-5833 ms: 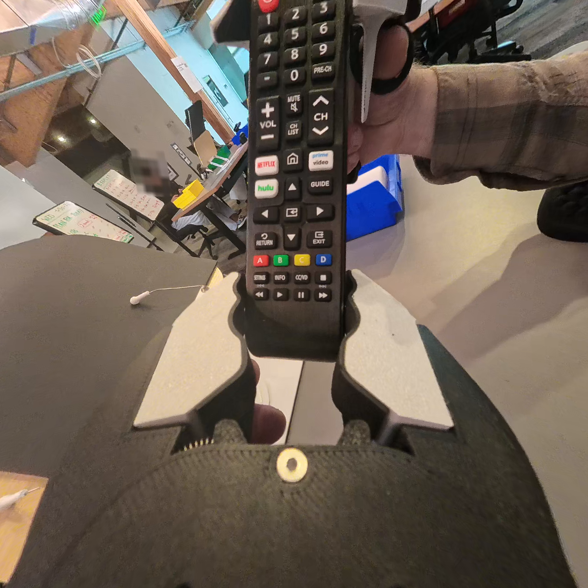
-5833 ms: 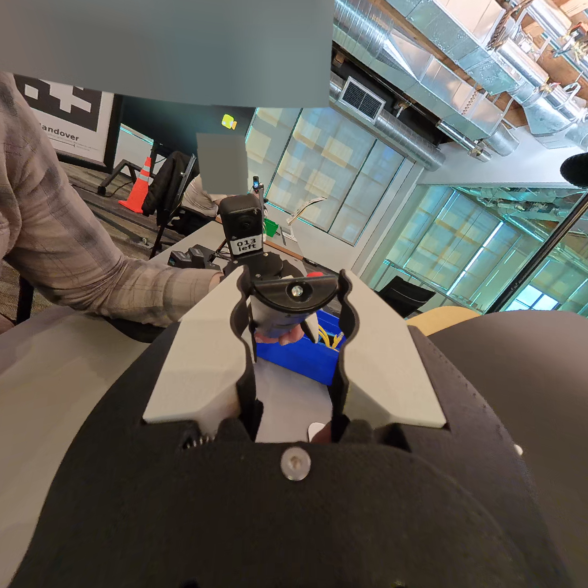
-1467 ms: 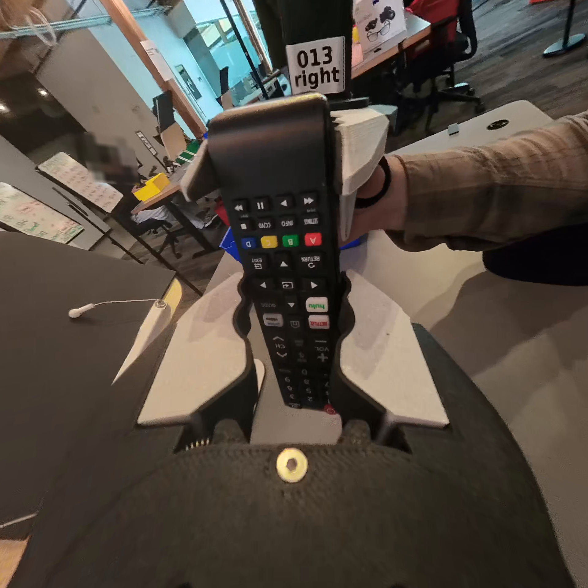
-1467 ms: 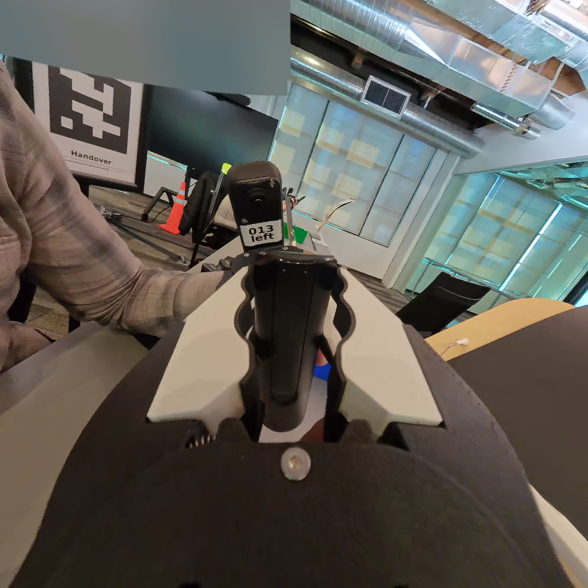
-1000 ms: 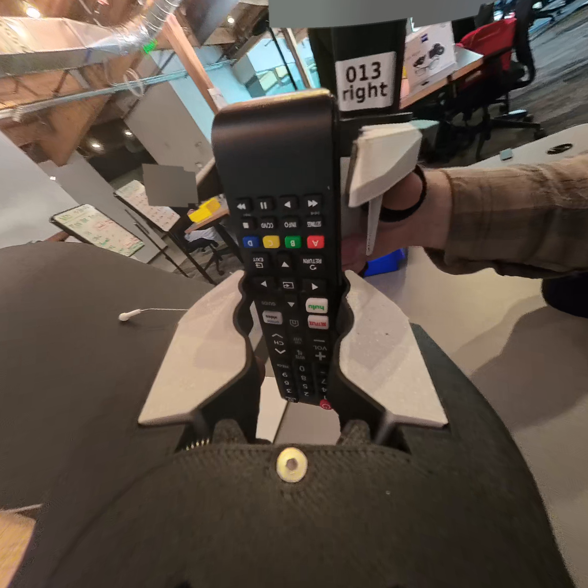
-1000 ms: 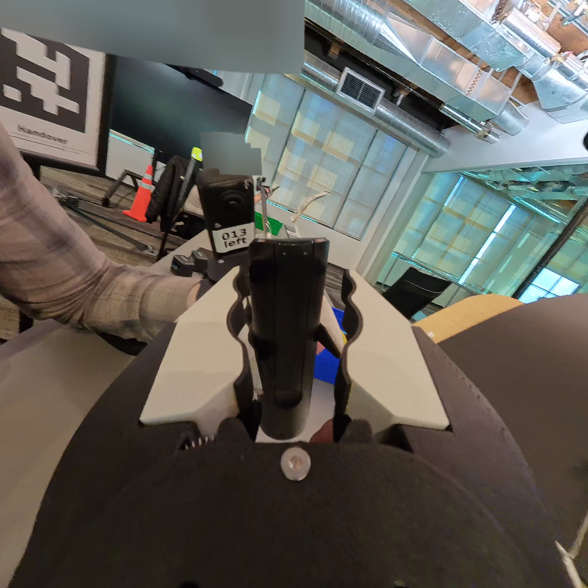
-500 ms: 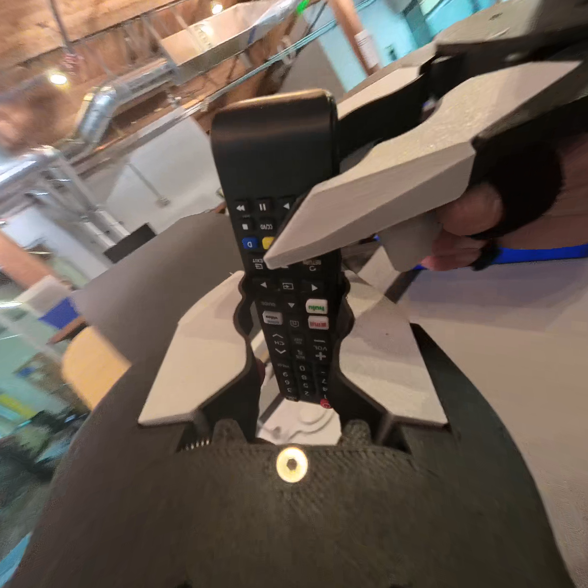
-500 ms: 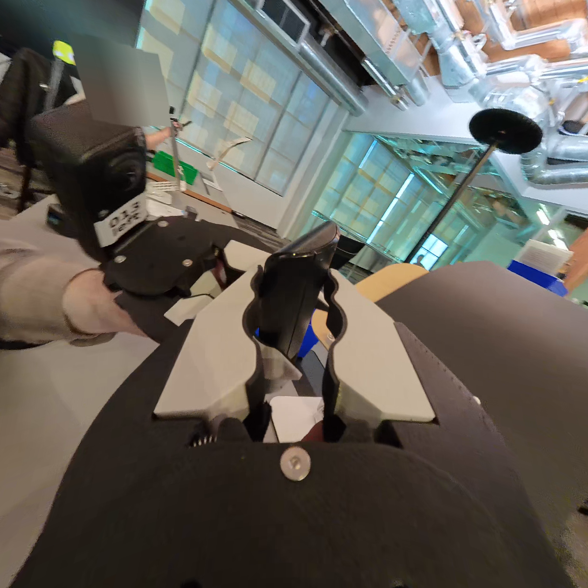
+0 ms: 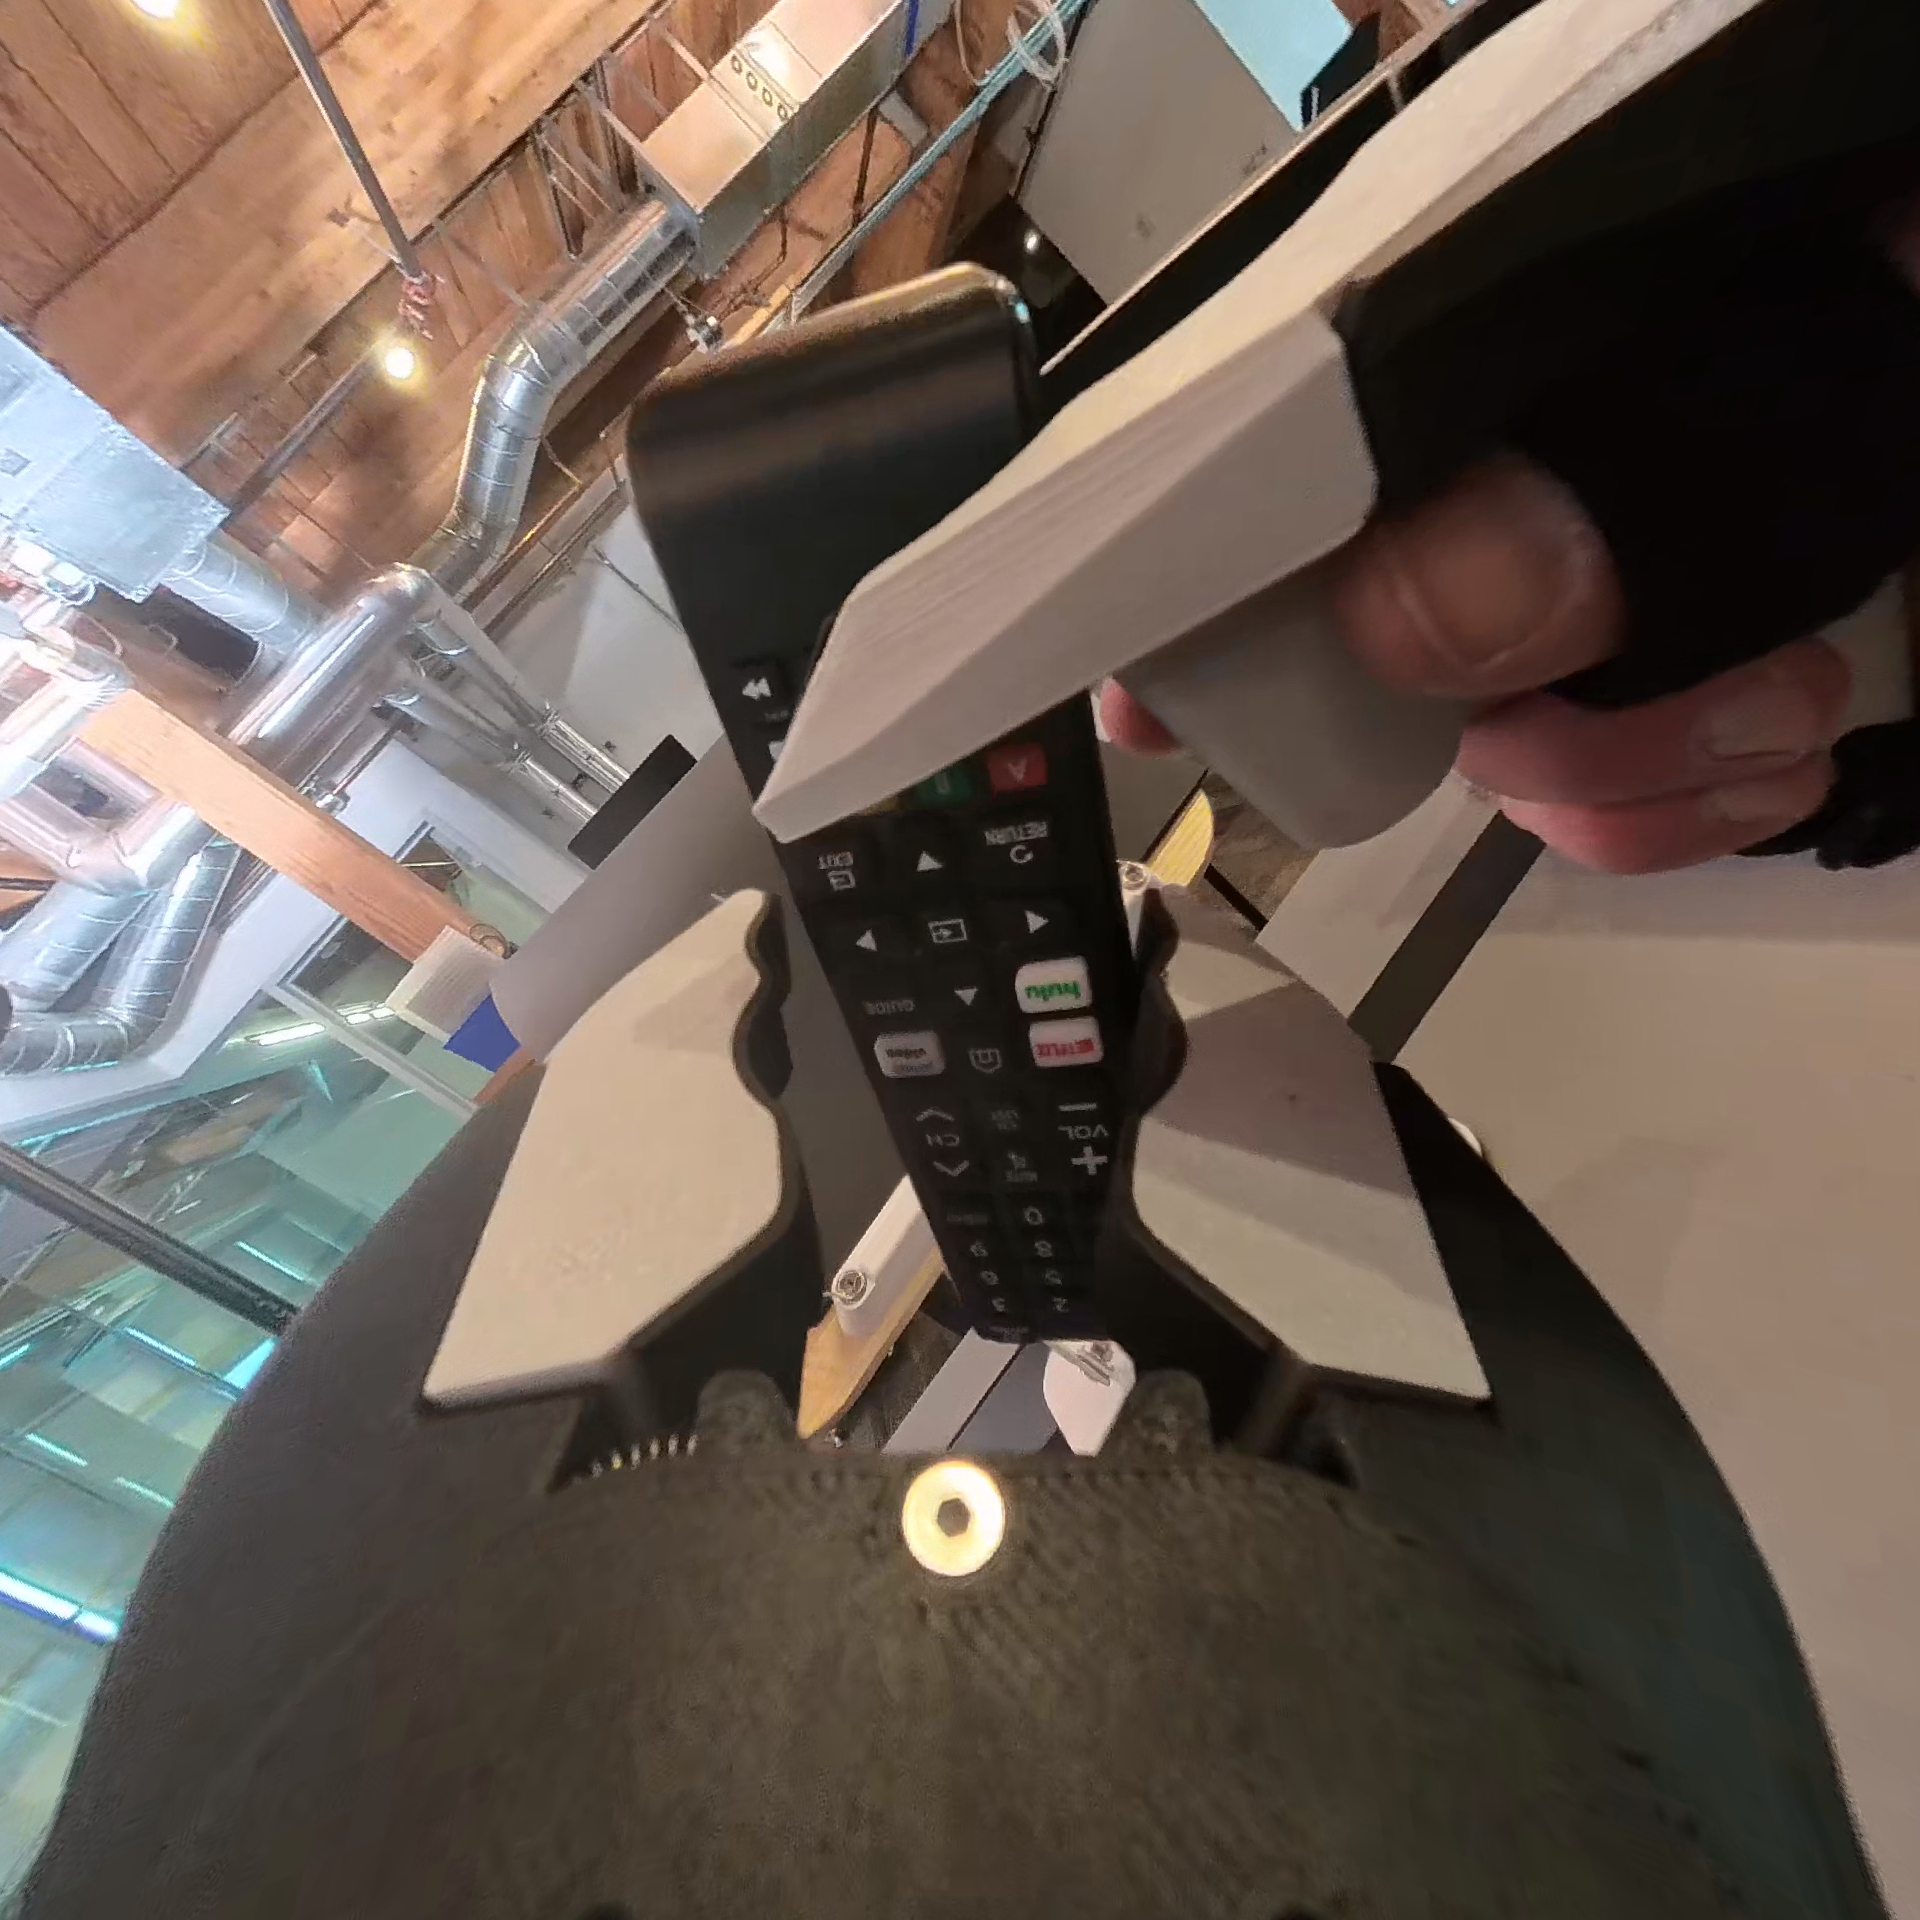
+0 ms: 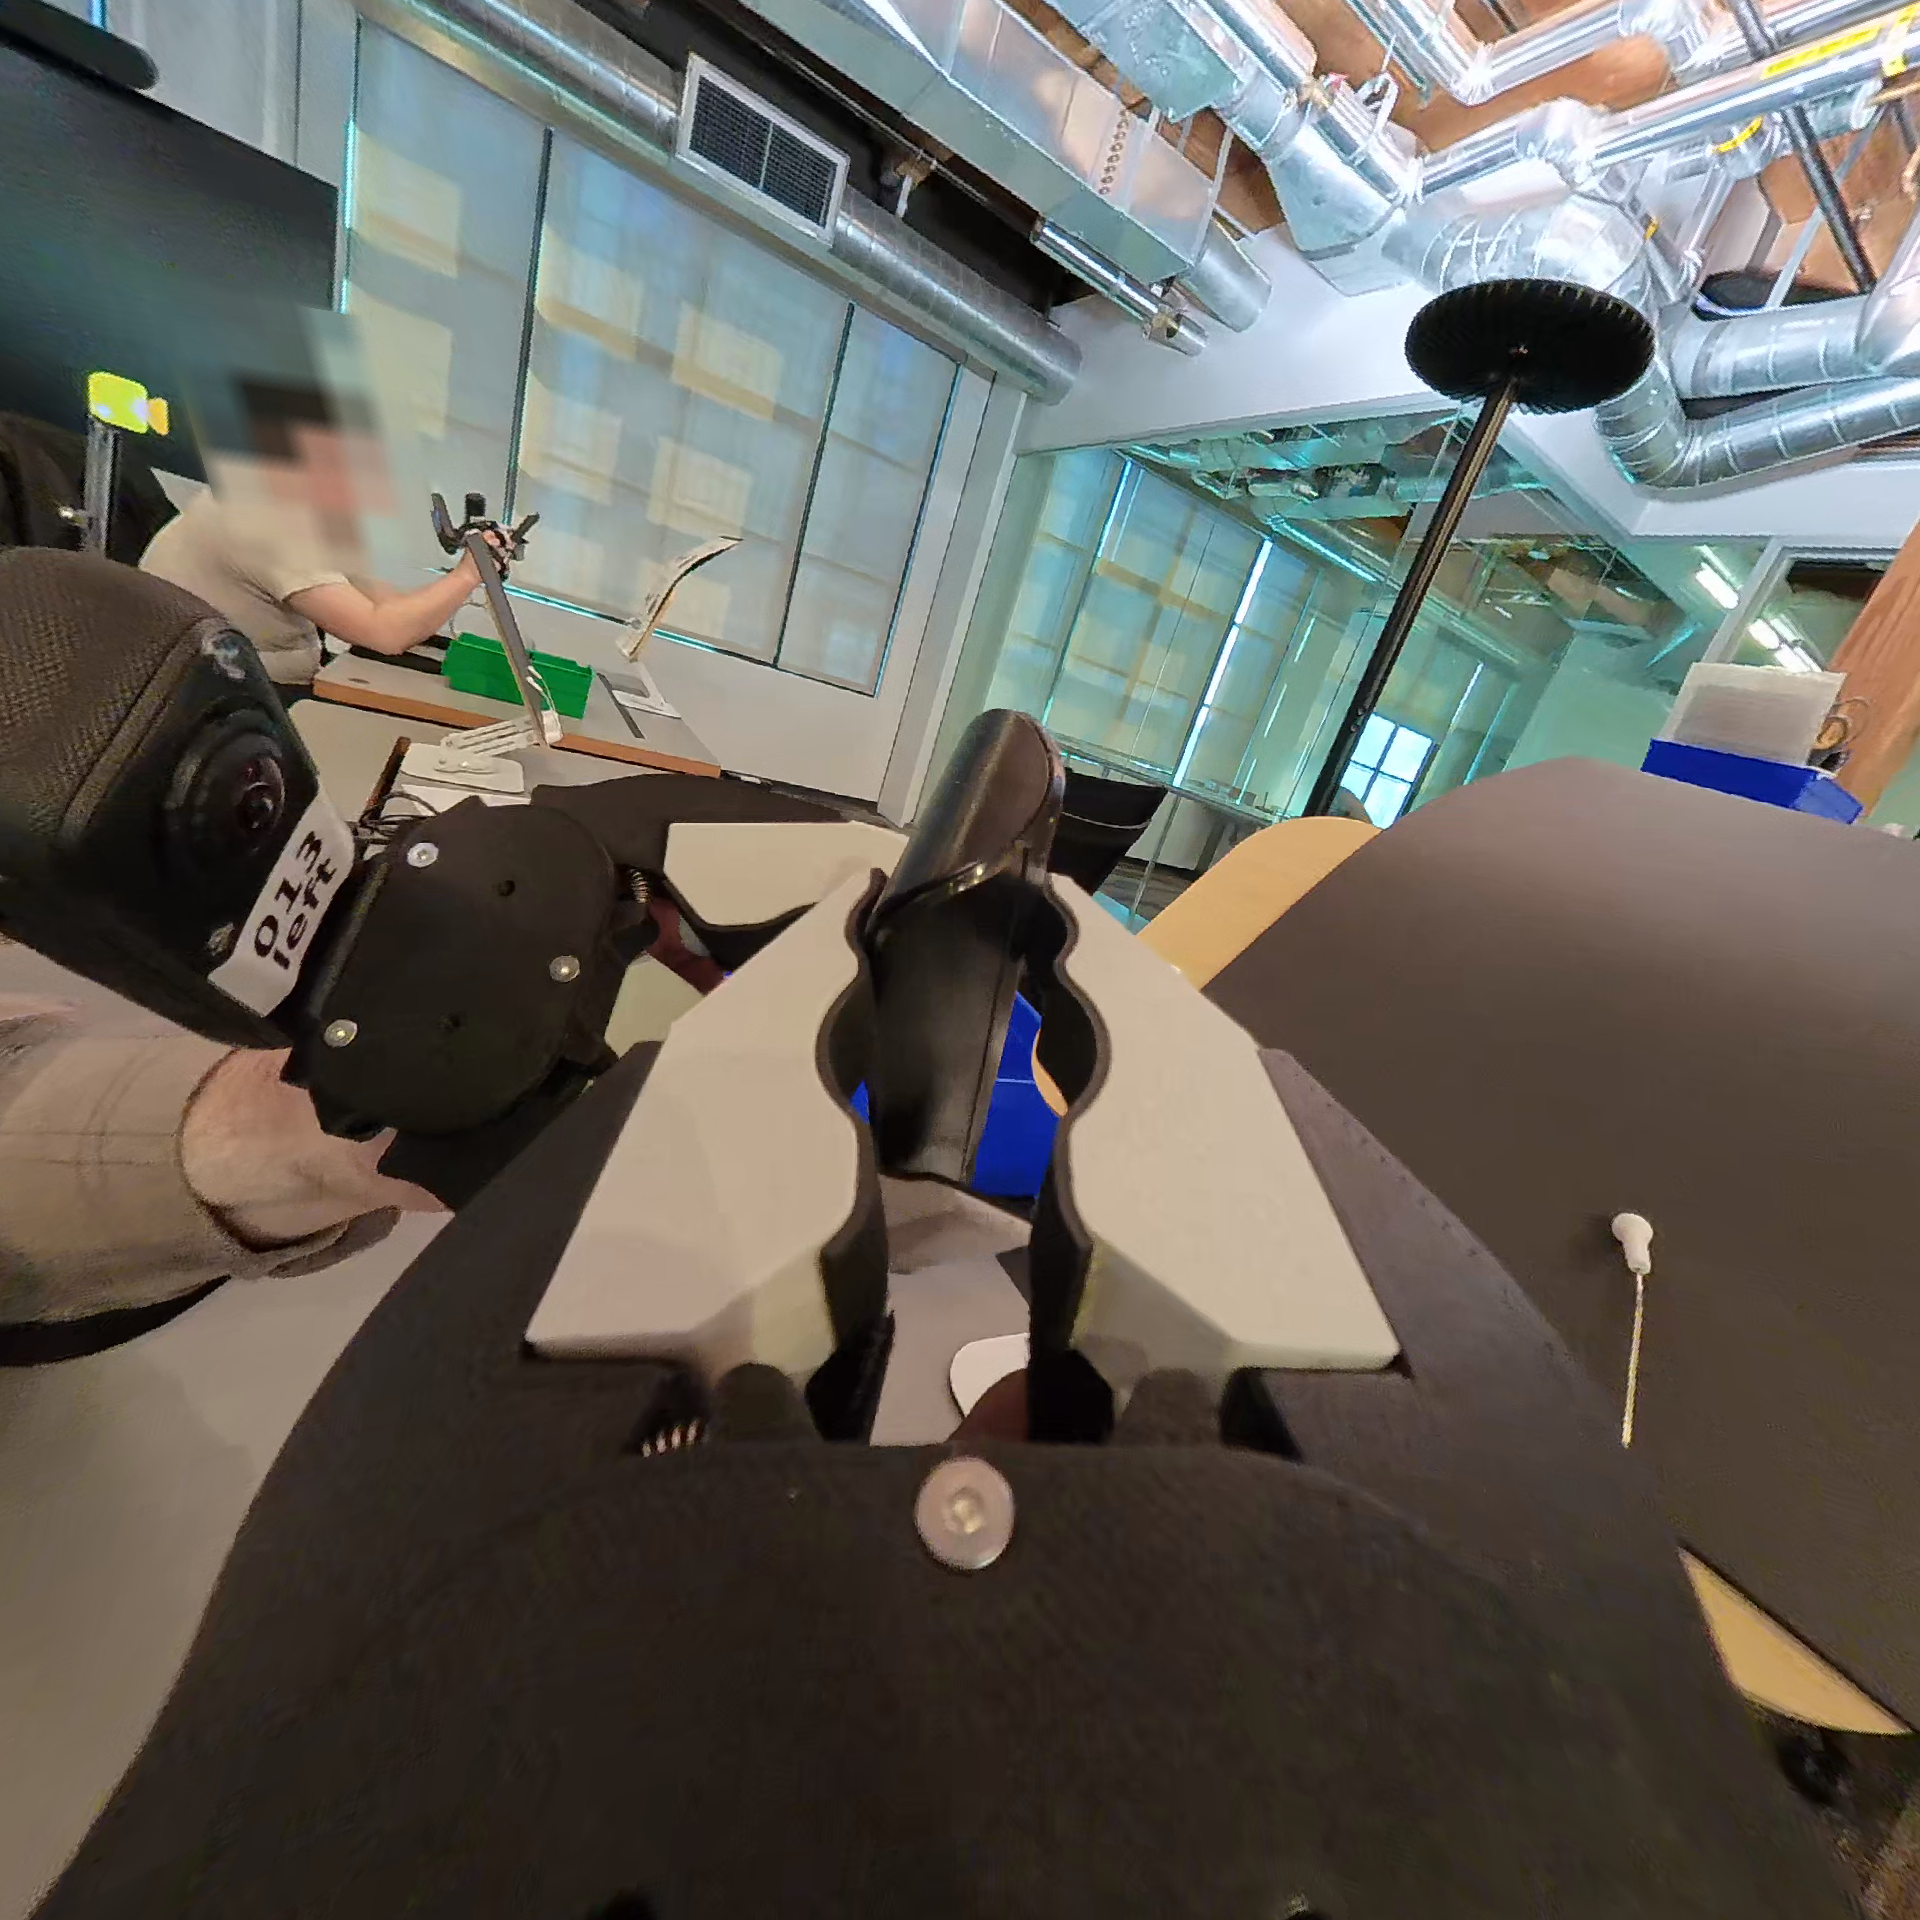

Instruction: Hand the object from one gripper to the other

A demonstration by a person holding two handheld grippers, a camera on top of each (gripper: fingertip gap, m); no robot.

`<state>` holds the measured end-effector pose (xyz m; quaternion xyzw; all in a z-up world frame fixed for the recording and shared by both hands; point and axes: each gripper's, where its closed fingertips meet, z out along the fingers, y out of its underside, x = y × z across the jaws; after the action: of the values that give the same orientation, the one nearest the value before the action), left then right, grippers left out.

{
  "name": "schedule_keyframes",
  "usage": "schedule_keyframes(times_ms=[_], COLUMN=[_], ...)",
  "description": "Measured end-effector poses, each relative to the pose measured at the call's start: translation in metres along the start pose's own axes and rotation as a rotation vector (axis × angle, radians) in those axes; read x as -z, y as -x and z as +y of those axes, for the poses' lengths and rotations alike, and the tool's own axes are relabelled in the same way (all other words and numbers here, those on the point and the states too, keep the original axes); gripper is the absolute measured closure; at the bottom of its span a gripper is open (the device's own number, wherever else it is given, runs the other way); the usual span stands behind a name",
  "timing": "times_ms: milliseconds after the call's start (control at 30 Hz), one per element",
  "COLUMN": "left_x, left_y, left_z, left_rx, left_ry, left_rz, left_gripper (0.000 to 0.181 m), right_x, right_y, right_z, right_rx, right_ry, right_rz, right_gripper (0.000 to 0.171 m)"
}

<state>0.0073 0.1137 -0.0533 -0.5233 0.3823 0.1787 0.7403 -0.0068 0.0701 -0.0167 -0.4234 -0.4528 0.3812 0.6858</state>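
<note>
**The remote is passing to your right gripper**

Compared with half a second ago, your left gripper (image 9: pixel 956 935) has let go a little. Its fingers (image 9: pixel 644 1122) were tight on both sides of the remote (image 9: pixel 831 468). Now they are a bit wider apart, and you can see a gap beside the remote on one side. On the other side the remote is right against the finger or very close to it. The remote also leans in the left fingers now, where it stood straight before. In the left wrist view, your right gripper looks bigger and closer, and it covers more of the coloured buttons.

Your right gripper (image 10: pixel 961 914) has its fingers (image 10: pixel 727 1122) squeezed on the remote, just as they were half a second ago. They hold it by its thin sides, near the end without number buttons. A second ago they were wide apart around it. The number end of the remote sits low between your left fingers.

The fingers on both grippers are flat, pale grey wedges with wavy black pads inside. The gripper bodies are black and rough, like cloth. The remote is long, black and smooth, with small rubber buttons.

Your hand (image 9: pixel 1507 644) is wrapped around the right gripper's handle. Below it is the smooth, pale desk (image 9: pixel 1662 1143). Farther off, a dark flat board (image 10: pixel 1558 987) has a small white earbud (image 10: pixel 1631 1236) on it. Shiny round silver pipes (image 10: pixel 1766 364) run under the wooden ceiling.
</note>
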Motion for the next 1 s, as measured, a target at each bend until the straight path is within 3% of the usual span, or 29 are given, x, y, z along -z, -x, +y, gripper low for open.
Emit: schedule_keyframes(times_ms=[267, 1000], left_x=[-0.0022, 0.0002], left_y=[-0.0112, -0.0058], left_z=[0.0072, 0.0054], left_rx=[0.086, 0.083], left_ry=[0.02, -0.003], left_rz=[0.113, 0.068], left_gripper=[0.121, 0.129], right_x=[-0.0001, 0.0014], right_y=[0.0048, -0.0004], right_z=[-0.0014, -0.003], right_rx=[0.02, 0.034], right_ry=[-0.007, -0.015], right_rz=[-0.024, -0.003], right_gripper=[0.149, 0.148])
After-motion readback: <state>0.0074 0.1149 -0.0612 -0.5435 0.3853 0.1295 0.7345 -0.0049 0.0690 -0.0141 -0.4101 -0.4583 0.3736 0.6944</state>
